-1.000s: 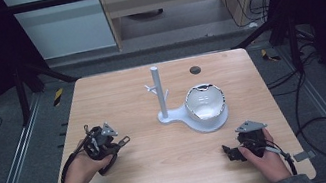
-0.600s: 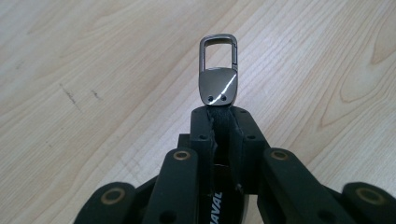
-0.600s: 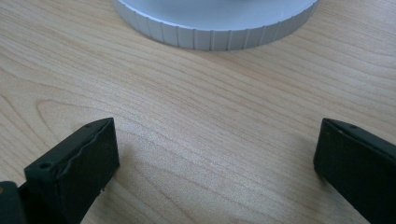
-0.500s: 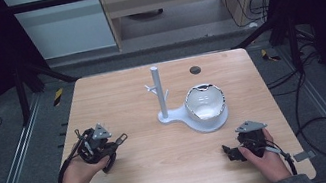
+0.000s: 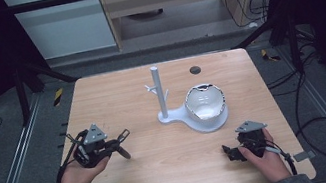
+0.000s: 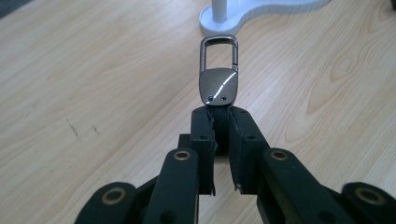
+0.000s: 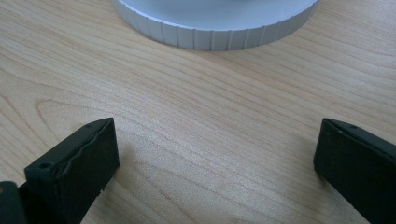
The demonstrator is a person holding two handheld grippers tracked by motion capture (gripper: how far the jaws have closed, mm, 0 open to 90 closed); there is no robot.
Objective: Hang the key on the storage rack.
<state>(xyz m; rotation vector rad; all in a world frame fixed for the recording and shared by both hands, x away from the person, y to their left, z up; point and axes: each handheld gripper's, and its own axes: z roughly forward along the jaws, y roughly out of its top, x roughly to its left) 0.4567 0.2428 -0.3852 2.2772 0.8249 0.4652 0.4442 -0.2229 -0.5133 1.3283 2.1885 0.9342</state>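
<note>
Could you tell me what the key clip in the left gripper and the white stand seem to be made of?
The clip looks like polished dark metal: it shows sharp glints and two small rivets. The stand looks like matte white plastic, perhaps printed: its base rim shows even ridges and no shine. Both are judged by look alone.

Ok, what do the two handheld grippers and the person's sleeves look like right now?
Both the left gripper and right gripper are black, each topped by a grey three-cornered plate and trailing a black cable. The left's arms carry brass-coloured rivets. Sleeves are grey.
</note>
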